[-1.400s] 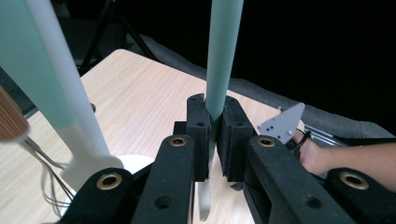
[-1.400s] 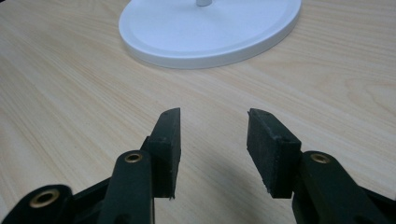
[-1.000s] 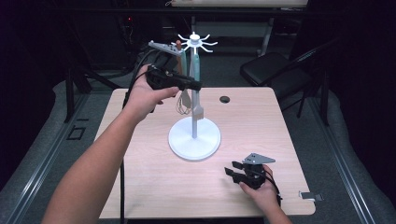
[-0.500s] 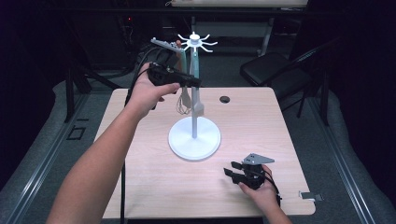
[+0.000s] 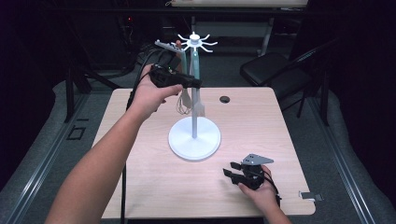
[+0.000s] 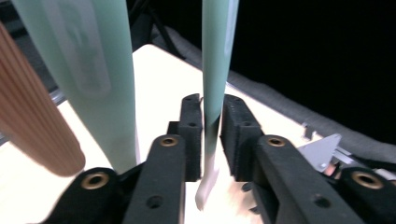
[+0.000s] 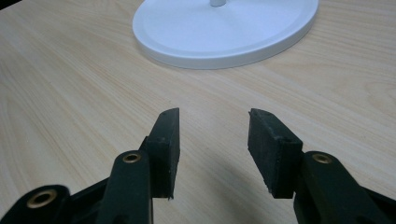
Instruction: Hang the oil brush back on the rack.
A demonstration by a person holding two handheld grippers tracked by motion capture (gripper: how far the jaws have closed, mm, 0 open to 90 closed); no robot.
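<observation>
The slim pale-green utensil [image 6: 215,65], probably light, stiff and slick, hangs from the white stand [image 5: 194,140] mid-surface between the left tool's [image 6: 212,135] just-opening, seemingly released jaws, and is best pinched flat across its handle; the right tool [image 7: 212,140] rests spread and empty.

- Small black round thing [image 5: 225,99], perhaps a cap, on the table just right of the left gripper [image 5: 198,84].
- Black chair [image 5: 266,70], beyond the table and farther right.
- Wooden handle [image 6: 32,116] and wide pale green handle [image 6: 93,70], left of that gripper's jaws.
- Metal clip [image 5: 310,195], right of the right gripper [image 5: 229,168].
</observation>
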